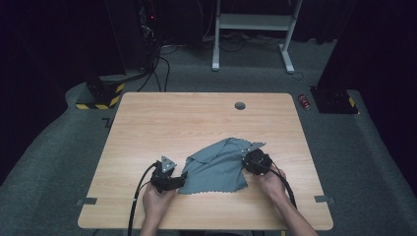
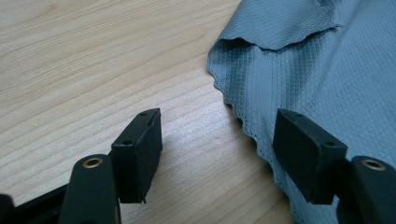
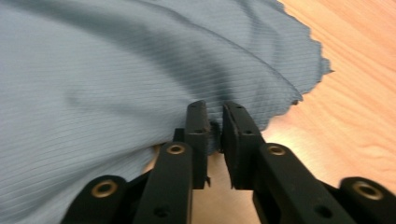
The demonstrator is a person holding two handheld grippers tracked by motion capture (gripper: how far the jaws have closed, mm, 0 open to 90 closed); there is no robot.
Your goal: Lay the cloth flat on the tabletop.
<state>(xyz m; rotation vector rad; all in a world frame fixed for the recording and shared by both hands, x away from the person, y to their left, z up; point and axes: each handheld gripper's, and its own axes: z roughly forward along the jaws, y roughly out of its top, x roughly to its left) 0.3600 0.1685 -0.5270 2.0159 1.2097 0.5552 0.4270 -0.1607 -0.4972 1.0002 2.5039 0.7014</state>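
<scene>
cloth: we see a grey-blue textured microfibre cloth with scalloped edges [image 1: 219, 164] lying rumpled on the near middle of the light wooden table [image 1: 196, 118], one flap folded over near its far edge
cloth, why so: we judge it is mid-fold or mid-spread, so one edge is lifted while the rest lies flat as an anchor
right gripper: we find the right gripper [image 3: 214, 135] at the cloth's right edge, jaws drawn nearly together with a fold of cloth pinched between the pads
right grip, why: we read this as a hold on the hem, ready to pull or lift that side
left gripper: we find the left gripper [image 2: 217, 154] released, jaws wide, one over bare wood and the other over the cloth's wavy left edge, nothing clamped
left, why: we judge it is lined up to straddle that edge before closing
right hand pose: right hand [image 1: 270, 179] comes in from the near edge, gripper aimed forward and left into the cloth
left hand pose: left hand [image 1: 156, 199] low at the near-left, gripper aimed right, nearly level with the tabletop
</scene>
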